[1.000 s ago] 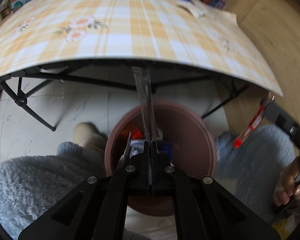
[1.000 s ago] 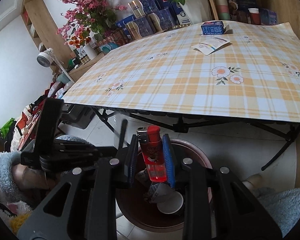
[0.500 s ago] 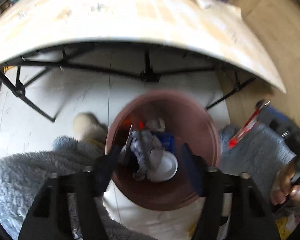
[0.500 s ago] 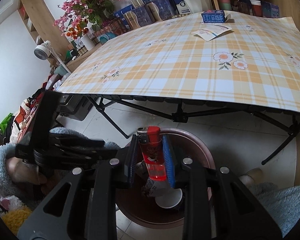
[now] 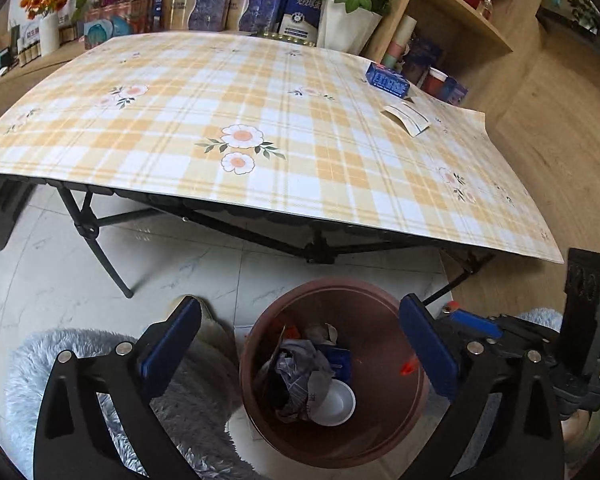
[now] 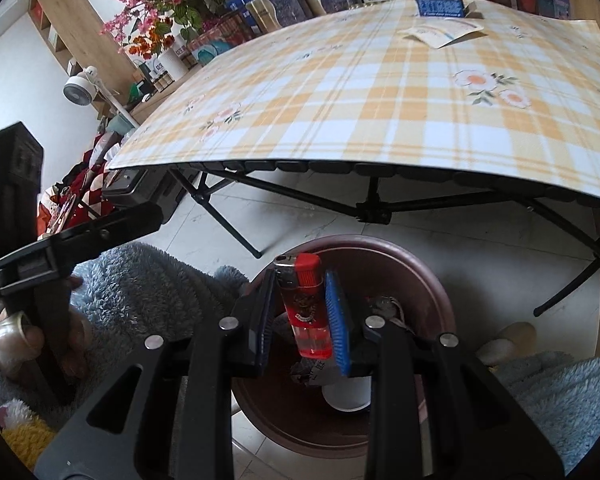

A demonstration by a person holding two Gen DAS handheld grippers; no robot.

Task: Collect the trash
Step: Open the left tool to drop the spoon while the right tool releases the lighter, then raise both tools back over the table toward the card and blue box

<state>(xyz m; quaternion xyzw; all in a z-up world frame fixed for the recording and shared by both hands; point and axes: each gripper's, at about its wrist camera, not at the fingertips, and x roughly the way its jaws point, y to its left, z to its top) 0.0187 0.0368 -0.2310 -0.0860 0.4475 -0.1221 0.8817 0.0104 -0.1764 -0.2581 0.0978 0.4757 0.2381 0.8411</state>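
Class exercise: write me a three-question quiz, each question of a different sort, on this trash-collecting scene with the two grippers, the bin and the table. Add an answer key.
1. True or false: the left gripper is shut on a plastic strip.
2. Multiple choice: what does the right gripper hold? A) a paper cup B) a red lighter C) a blue box
3. Fill in: the red lighter hangs above the open brown ____ on the floor.

Key
1. False: it is open and holds nothing, above the trash bin.
2. B. The blue box lies on the table, and a white cup lies in the bin.
3. trash bin.
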